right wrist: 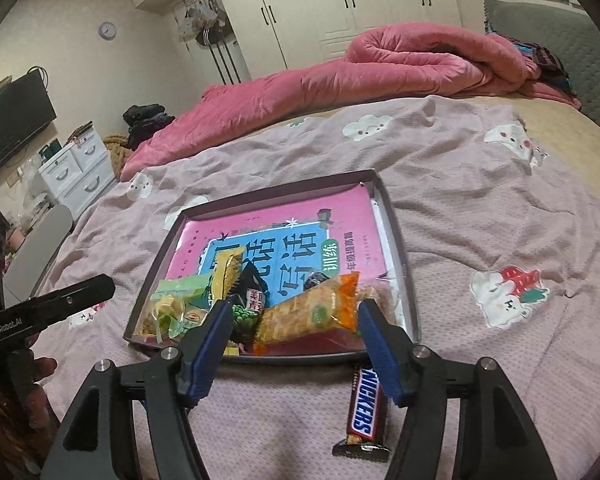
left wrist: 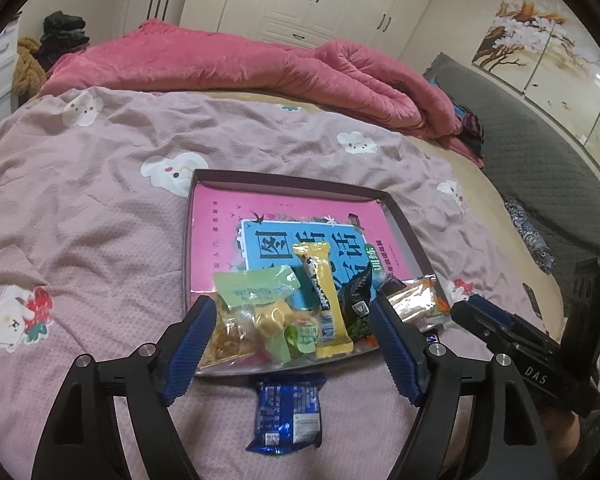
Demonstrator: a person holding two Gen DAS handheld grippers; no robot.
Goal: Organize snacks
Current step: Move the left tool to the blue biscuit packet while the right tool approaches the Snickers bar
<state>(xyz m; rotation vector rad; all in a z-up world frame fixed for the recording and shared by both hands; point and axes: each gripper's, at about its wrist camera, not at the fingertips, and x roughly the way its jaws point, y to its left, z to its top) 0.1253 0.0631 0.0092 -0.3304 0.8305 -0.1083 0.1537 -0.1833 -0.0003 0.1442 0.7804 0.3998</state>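
Observation:
A shallow dark tray lies on the bed with a pink and blue book as its floor. Along its near edge lie several snacks: a green-topped clear bag, a yellow bar, a dark pea packet and an orange-ended packet. My left gripper hovers open over them, pads touching nothing. A blue packet lies on the bedspread in front of the tray. My right gripper is open above the orange cracker packet. A Snickers bar lies outside the tray.
The pink-grey bedspread with cloud prints surrounds the tray. A rolled pink quilt lies at the far side, with a grey headboard to the right. White drawers and a television stand beside the bed.

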